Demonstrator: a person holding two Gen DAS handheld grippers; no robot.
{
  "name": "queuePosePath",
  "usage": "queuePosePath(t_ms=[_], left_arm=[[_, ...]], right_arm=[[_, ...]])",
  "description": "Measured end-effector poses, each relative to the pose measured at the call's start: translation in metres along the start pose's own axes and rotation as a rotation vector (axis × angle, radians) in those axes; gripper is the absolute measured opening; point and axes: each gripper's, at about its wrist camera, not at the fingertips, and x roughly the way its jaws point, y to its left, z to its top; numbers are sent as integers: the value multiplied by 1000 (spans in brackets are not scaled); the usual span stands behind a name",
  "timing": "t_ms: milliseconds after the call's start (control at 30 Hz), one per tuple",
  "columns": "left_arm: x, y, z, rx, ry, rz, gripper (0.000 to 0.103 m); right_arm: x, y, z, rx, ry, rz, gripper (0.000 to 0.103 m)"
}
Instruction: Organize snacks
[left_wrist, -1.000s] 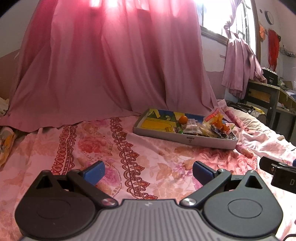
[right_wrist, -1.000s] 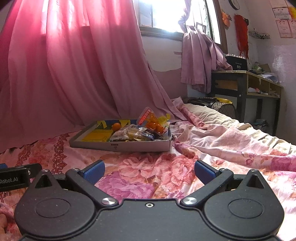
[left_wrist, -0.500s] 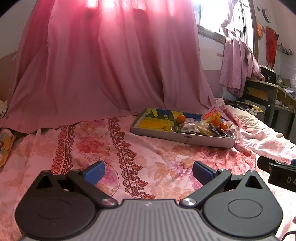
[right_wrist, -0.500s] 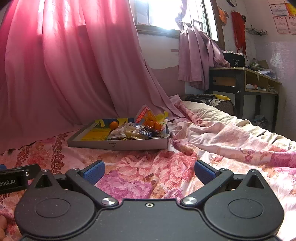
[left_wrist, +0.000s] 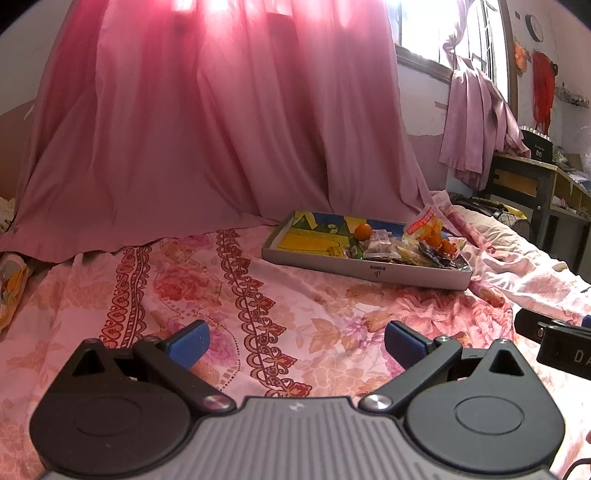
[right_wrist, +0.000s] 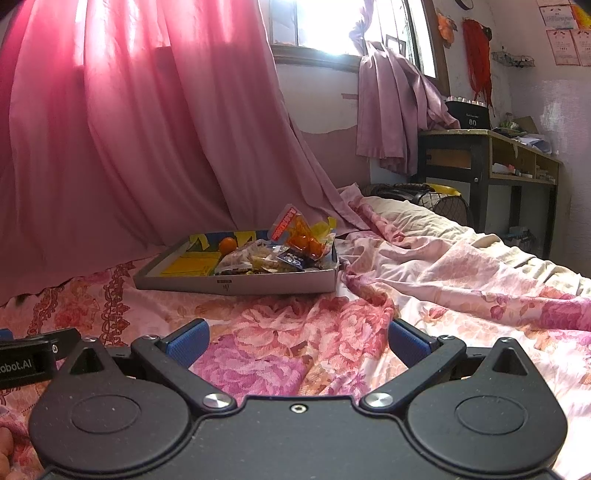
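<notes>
We are holding both grippers (left_wrist: 295, 341) (right_wrist: 297, 341) wide apart, empty; crinkly snacks (right_wrist: 280, 251) heaped in the tray (right_wrist: 236, 284) may be slipping out.

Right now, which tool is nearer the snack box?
Right, though narrowly. The box lies almost straight ahead of the right tool, slightly left; from the left tool it sits ahead and well off to the right.

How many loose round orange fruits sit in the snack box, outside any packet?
1. A single orange fruit sits loose mid-box in the grey box, beside the yellow liner. Other orange pieces are inside the clear packet at the box's right end; more may be hidden under wrappers.
</notes>
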Motion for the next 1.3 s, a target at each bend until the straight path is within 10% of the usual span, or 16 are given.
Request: queuePosePath(t_ms=[1300], left_arm=[[-1, -4, -2, 17, 30, 36, 103]], right_arm=[[1, 3, 0, -5, 2, 0, 102]])
